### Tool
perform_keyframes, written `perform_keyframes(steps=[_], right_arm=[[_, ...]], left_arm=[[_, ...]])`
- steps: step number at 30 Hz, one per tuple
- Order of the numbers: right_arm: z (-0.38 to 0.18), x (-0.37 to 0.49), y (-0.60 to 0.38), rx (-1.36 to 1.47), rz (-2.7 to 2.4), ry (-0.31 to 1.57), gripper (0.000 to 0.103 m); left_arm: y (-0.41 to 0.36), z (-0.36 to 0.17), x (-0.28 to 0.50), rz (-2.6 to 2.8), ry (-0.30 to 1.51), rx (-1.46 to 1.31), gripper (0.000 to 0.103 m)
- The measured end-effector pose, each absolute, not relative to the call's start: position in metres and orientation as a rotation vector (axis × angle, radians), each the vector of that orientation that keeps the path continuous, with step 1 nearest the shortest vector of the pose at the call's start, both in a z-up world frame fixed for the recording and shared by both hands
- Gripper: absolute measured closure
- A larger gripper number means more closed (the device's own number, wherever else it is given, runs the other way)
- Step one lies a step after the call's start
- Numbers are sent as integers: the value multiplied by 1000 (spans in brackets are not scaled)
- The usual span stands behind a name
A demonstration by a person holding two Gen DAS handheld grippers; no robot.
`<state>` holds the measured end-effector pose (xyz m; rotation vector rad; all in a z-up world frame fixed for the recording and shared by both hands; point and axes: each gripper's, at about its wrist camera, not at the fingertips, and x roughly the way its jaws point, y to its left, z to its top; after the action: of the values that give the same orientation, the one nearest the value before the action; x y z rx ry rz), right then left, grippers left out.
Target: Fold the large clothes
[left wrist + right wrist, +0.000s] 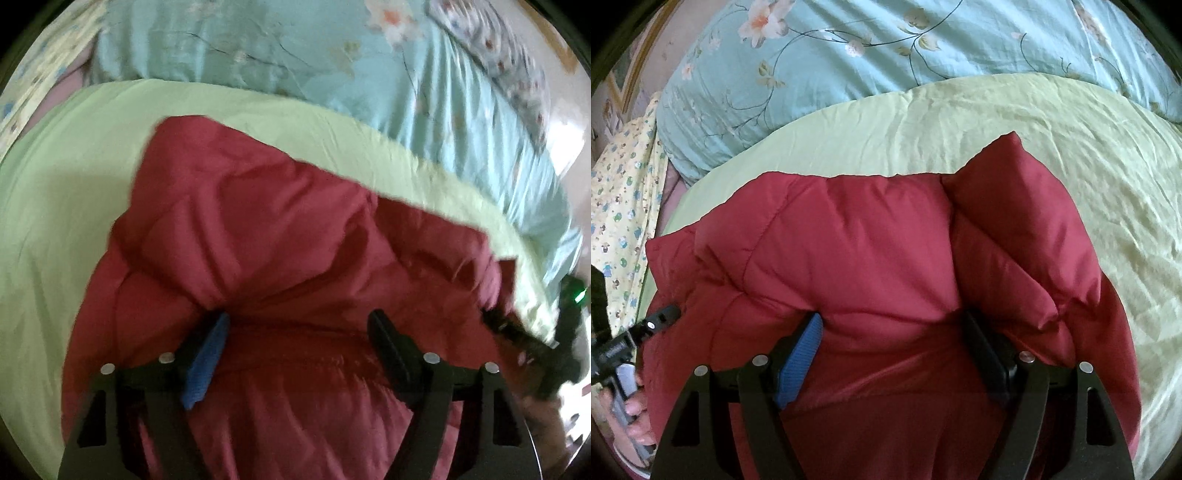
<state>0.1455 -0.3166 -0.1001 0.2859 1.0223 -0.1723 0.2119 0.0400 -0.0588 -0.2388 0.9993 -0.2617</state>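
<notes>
we're mid-fold: the red puffer jacket [871,251] lies on the green quilt [1052,147], both hand-held grippers, left [299,325] and right [894,328], pinching its padding; next we carry the fold over

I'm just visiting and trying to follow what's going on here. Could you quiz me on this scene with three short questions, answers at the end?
1. True or false: the red padded jacket lies on a green sheet.
2. What bulges between the fingers of the right claw: A) a pillow, B) jacket padding, C) nothing?
3. Which pattern does the blue bedding behind the sheet carry?

Key: 1 true. 2 B; padding also fills the left claw. 3 flowers.
</notes>
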Motion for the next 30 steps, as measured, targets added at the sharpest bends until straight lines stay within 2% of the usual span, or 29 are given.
perform_keyframes(steps=[16,25,30], right_arm=[[-100,144,-320,318,-163,1006,23],[-101,141,-319,314,-166,1001,23],[-100,141,-318,308,-170,1005,23]], left_arm=[[63,-82,248,-240,1078,-318,28],[59,-33,173,-336,994,-295,27],[56,-33,130,-357,1000,-233,27]])
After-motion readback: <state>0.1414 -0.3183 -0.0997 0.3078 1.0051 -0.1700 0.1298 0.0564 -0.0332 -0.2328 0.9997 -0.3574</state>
